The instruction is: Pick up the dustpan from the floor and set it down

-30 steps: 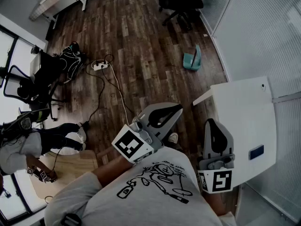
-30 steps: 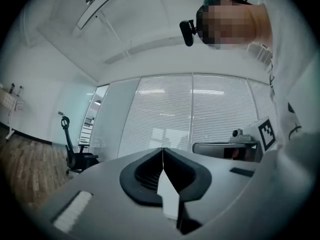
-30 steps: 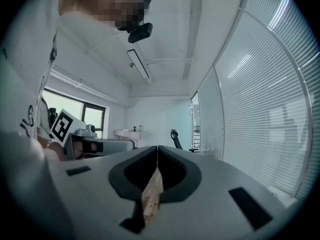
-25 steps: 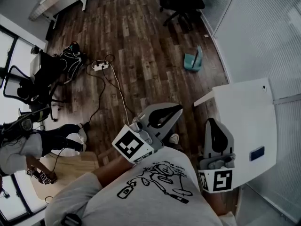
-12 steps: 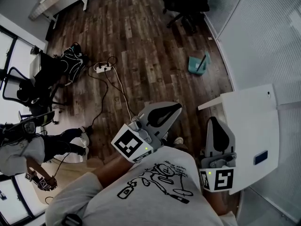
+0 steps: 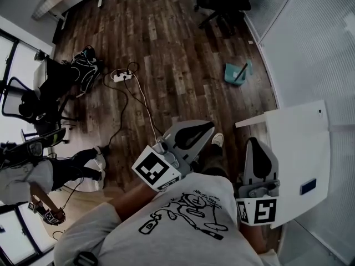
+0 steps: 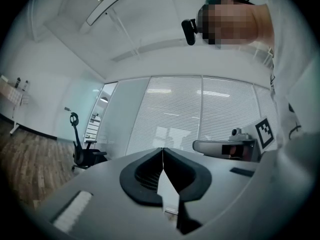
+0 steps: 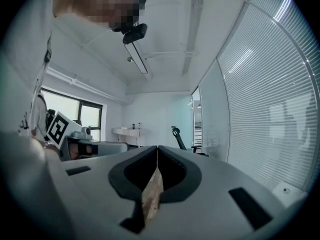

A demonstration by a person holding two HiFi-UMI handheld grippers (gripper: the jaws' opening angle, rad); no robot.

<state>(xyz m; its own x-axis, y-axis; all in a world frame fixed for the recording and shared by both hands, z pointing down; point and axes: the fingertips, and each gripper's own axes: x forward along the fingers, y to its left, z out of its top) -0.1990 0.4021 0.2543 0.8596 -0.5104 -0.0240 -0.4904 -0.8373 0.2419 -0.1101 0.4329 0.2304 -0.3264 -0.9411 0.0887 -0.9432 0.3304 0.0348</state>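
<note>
Nothing picked up yet: the left gripper (image 6: 209, 128) and right gripper (image 6: 251, 144) both show jaws pressed together and empty, while the teal dustpan (image 6: 237, 72) lies on the wooden floor (image 6: 166, 37) well ahead of them (so the whole pickup and set-down remain).

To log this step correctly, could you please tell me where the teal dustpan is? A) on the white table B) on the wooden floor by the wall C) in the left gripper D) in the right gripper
B: the teal dustpan lies on the wooden floor beyond the white table, while the left gripper and right gripper are both shut and empty.
</note>
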